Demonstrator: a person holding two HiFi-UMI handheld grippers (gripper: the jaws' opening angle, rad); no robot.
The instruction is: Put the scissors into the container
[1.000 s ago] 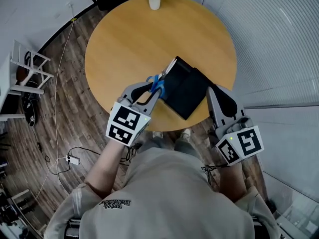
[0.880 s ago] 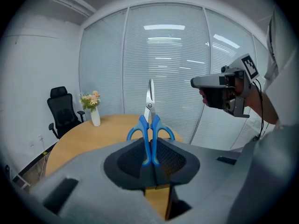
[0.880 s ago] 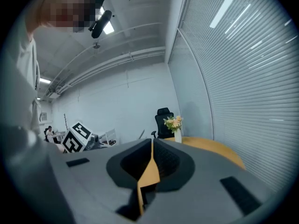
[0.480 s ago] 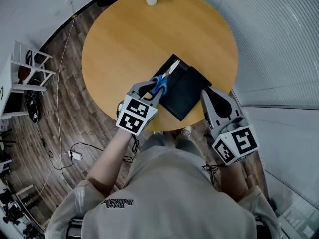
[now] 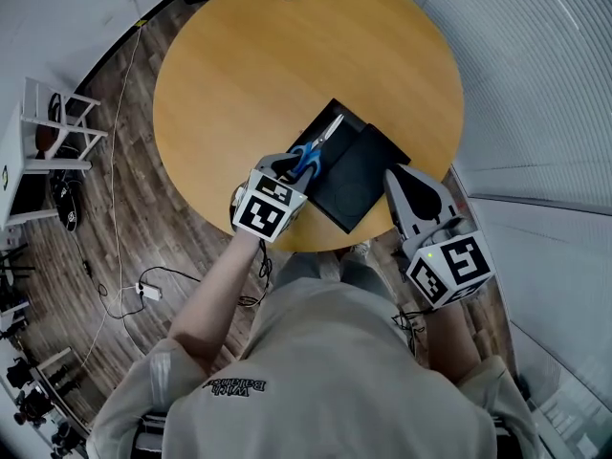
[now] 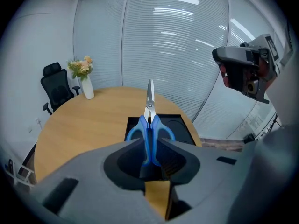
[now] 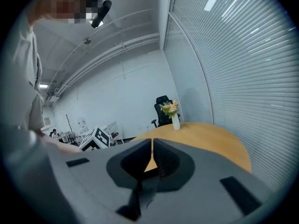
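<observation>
Scissors [image 6: 149,125] with blue handles sit clamped in the jaws of the left gripper [image 6: 150,147], which press on the handles from both sides. The steel blades are shut and point straight away from the gripper. They reach out over a black container [image 5: 368,175] that lies flat on the round wooden desk [image 5: 239,65], close to the desk's near edge. From the head view the scissors lie above the container's left part, along its length; whether they touch its floor cannot be told. The right gripper [image 5: 402,175] hangs just beside the container's right corner, at the desk's rim. Its jaws are closed together with nothing between them, only a thin slit showing. At the far side of the desk stands a white vase [image 6: 87,88] of flowers, with a black chair [image 6: 55,90] behind it.
</observation>
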